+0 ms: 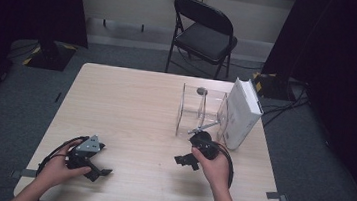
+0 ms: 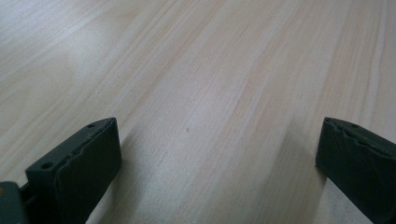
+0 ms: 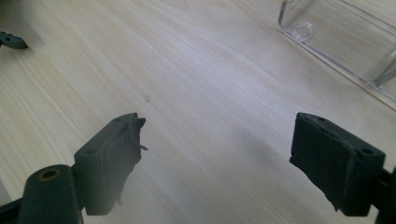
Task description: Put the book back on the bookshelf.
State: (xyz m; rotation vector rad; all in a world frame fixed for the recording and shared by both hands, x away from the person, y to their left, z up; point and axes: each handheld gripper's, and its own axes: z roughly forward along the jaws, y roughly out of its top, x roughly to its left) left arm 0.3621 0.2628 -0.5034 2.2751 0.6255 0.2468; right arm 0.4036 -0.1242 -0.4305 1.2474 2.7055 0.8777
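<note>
Clear acrylic stand (image 1: 200, 110): rigid, light, slick, scratch-prone (white box (image 1: 241, 112) touching its right side); take by one upright wall; right gripper (image 1: 186, 160) and left gripper (image 1: 99, 172) both spread, empty.

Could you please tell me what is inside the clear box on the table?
The clear box looks empty apart from a small dark knob near its top. The white block hides its right wall.

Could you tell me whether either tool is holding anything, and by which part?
Nothing is held: the left tool and right tool both stand open over the light wooden table.
</note>
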